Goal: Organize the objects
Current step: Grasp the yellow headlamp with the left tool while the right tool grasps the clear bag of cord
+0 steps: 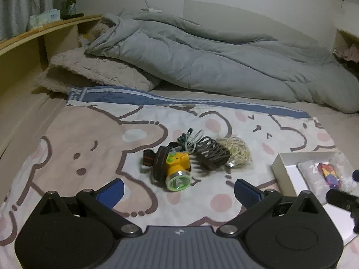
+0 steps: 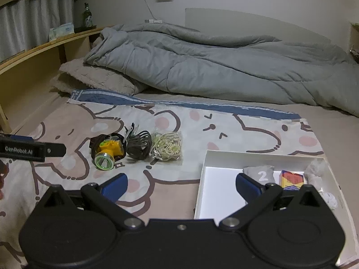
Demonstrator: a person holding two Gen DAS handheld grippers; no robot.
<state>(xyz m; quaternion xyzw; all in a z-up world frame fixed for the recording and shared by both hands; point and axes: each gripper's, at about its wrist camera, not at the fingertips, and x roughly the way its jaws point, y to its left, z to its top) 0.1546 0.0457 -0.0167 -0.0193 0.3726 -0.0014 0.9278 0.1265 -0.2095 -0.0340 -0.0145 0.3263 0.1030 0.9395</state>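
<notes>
Left gripper (image 1: 178, 191) gapes just short of yellow headlamp (image 1: 176, 168).

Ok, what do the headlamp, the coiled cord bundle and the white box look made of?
Headlamp: glossy yellow plastic body, shiny reflector behind a clear lens, dark strap, probably elastic. Cord bundle: pale cord, seemingly in a clear plastic bag; material unclear. White box: matte, thin straight walls, likely cardboard.
</notes>
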